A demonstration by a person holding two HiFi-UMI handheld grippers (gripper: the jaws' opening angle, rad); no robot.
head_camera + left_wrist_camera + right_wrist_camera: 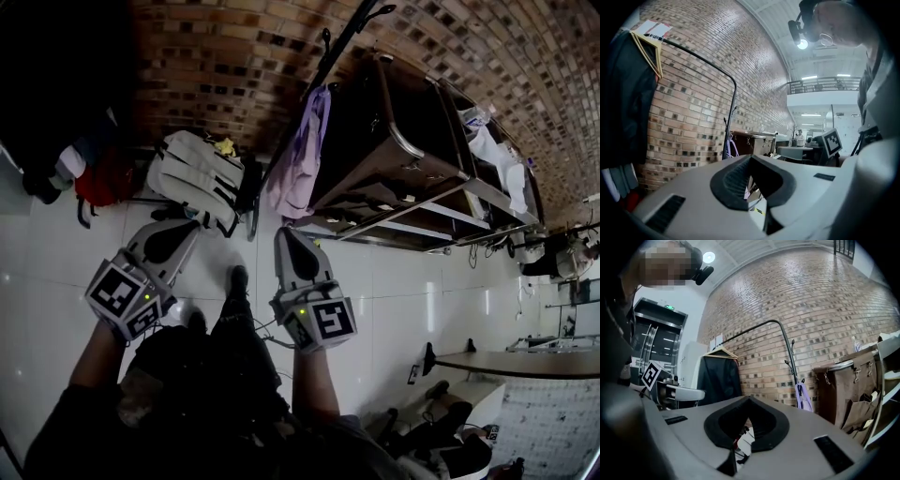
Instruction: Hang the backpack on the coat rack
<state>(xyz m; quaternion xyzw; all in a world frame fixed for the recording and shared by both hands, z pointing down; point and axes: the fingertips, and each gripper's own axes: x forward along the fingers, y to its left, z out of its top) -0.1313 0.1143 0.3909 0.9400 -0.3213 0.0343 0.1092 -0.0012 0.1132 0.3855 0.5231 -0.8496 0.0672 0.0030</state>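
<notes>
A grey and white backpack (pixel 195 178) lies on the white floor against the brick wall. Right of it, the black coat rack (pixel 330 54) carries a lilac garment (pixel 300 155). My left gripper (pixel 190 229) is just short of the backpack, jaws shut and empty. The right gripper (pixel 282 232), also shut and empty, points at the floor below the lilac garment. The coat rack (pixel 725 137) shows above the closed tips of the left gripper (pixel 750 157) in the left gripper view. In the right gripper view the coat rack (pixel 792 365) stands right of the right gripper (pixel 749 398).
A brown cart (pixel 380 141) on a metal frame stands right of the coat rack. Left of the backpack are a red bag (pixel 101 183) and a clothes rail with a dark jacket (pixel 717 376). A table (pixel 525 362) is at the lower right. The person's shoe (pixel 237 277) is between the grippers.
</notes>
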